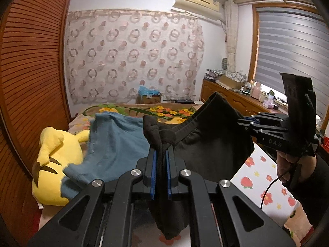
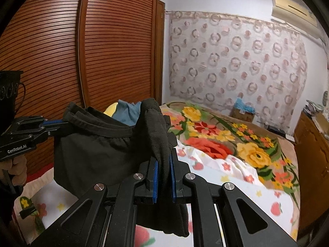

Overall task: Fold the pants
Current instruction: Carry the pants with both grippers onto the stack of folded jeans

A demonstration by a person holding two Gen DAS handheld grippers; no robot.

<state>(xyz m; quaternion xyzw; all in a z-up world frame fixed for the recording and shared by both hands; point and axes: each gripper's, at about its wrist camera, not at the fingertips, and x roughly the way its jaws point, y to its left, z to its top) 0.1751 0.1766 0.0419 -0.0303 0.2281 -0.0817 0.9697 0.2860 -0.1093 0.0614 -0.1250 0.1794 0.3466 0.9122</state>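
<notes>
Each hand-held gripper — left (image 1: 161, 154), right (image 2: 163, 162) — clamps black pants (image 1: 205, 144); left one's body reads "GenRobot.AI".

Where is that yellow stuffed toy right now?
In the left wrist view the yellow stuffed toy lies low left on the bed, beside the wooden wardrobe, partly under blue clothing.

Black pants (image 1: 209, 144), blue shirt (image 1: 115, 144), yellow plush (image 1: 55, 164), floral blanket (image 2: 236, 140).

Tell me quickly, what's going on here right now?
Left gripper and right gripper both clamped on black fabric pants, lifted over flowered bed. Blue garment, yellow plush toy lie beneath.
</notes>
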